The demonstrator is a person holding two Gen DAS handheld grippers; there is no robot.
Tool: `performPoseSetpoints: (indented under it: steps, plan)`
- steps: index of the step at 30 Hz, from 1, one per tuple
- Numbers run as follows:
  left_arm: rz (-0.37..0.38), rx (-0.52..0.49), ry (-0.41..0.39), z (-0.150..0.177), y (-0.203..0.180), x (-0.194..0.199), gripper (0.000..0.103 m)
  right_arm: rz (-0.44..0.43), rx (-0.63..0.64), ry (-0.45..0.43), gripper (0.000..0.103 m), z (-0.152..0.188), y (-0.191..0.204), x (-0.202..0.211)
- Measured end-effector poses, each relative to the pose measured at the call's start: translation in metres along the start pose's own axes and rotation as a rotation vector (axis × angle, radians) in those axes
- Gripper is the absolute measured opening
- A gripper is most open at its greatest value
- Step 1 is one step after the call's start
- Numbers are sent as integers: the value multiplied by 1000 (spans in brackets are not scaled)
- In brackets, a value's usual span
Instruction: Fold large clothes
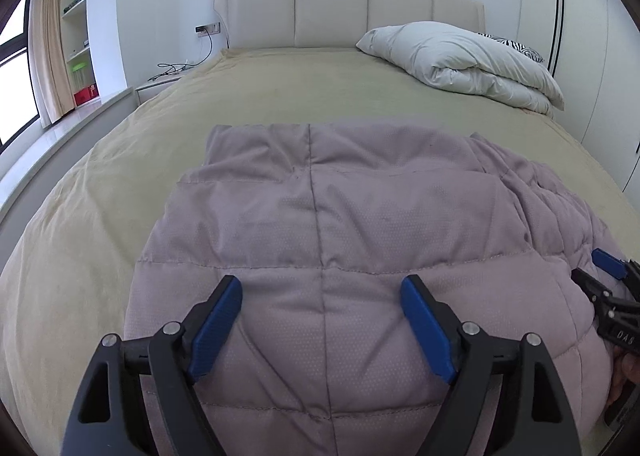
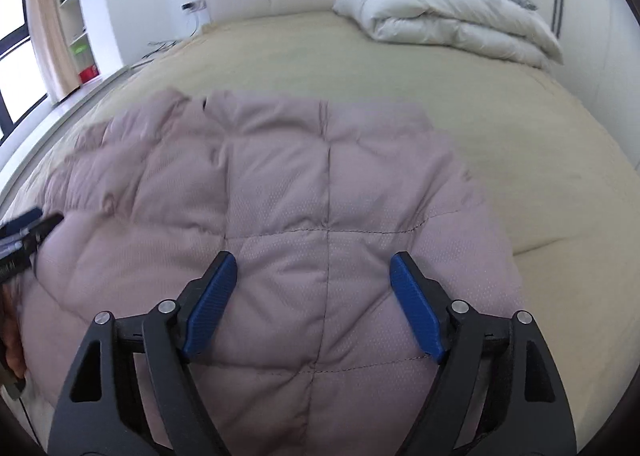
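Observation:
A pale mauve quilted puffer jacket [image 1: 320,216] lies flat on the beige bed [image 1: 260,96], near its foot end. It also shows in the right wrist view [image 2: 304,192], slightly blurred. My left gripper [image 1: 322,286] is open and empty, hovering over the jacket's near part. My right gripper [image 2: 312,262] is open and empty over the jacket's right half. The right gripper also shows in the left wrist view [image 1: 600,276] at the jacket's right edge. The left gripper shows at the left edge of the right wrist view [image 2: 28,228].
A folded white duvet [image 1: 460,60] and a zebra-print pillow [image 1: 516,46] lie at the bed's far right by the padded headboard [image 1: 344,8]. A nightstand with cables [image 1: 168,74], shelves [image 1: 78,36] and a window stand to the left. Wardrobe doors [image 1: 580,36] stand on the right.

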State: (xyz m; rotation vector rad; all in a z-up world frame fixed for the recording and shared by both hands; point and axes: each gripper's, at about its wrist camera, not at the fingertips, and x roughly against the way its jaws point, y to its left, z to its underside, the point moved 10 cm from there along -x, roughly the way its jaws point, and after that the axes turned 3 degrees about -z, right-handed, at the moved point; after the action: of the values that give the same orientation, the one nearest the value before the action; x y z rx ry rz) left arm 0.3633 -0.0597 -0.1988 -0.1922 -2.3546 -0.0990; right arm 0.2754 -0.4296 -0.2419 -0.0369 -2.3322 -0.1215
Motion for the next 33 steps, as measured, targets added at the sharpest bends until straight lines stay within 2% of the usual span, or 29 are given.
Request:
performPoseSetpoints:
  steps: [2,6,8,9,11,13,15,18,21,24,28,33]
  plan:
    - [38,7,10,0,1,8,83,12,105,-80,80,7,3,3]
    - [103,107,-19,3,30,48,84,14,85,-72,80,7,4,9]
    - [126,182,-69,5,59,75,94,-21,45,-50,82,4,3,20]
    - [122,230,-95,6,79,86,103,-53,18,-48,83,3,2,28]
    - [129,323,-105,11,115,94,103,-116,-41,-78,84,0,-5,49]
    - [192,415,-49,18,140,83,103,-151,-86,-118,91,-3,-19,70]
    - [248,499,15,27,156,69,103,-161,-136,-138,93,-6,-37,83]
    - [396,574,99,35,153,44,103,-188,-242,-131,93,-9,-67,92]
    - [506,597,211,42,135,15,102,-285,-360,-90,93,-7,-93,92]
    - [528,594,286,50,124,-8,102,-359,-436,-34,93,-1,-111,83]
    - [571,580,317,43,116,-22,102,-427,-486,45,93,15,-123,64]
    - [589,553,367,34,106,-38,101,-520,-502,146,93,32,-116,33]
